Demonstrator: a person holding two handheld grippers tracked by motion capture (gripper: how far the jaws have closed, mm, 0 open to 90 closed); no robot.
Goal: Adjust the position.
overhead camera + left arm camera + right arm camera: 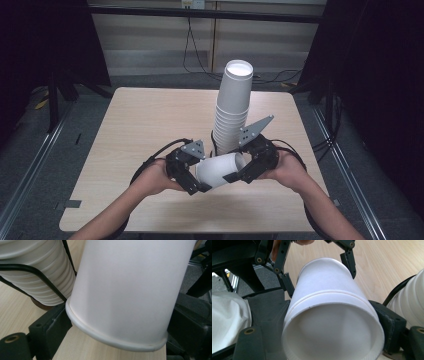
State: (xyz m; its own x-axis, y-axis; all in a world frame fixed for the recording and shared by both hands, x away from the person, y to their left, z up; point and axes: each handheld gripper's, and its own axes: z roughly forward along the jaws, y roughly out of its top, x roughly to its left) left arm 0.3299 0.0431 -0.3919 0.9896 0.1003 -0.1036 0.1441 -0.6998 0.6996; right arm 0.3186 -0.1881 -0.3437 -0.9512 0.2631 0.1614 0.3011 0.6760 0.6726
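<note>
Here, both grippers' jaws clamp 1 white paper cup (220, 170) lying sideways above the counter (140, 125); pulling steadily, without crushing, seems wisest.

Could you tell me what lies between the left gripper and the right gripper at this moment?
A white paper cup lies on its side between the left gripper and right gripper, seen best in the high view.

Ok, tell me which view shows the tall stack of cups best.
The high view: the stack of cups shows whole, from table to top rim. The left gripper view catches just its ribbed lower rims behind a cable, and the right gripper view a sliver at the edge.
</note>
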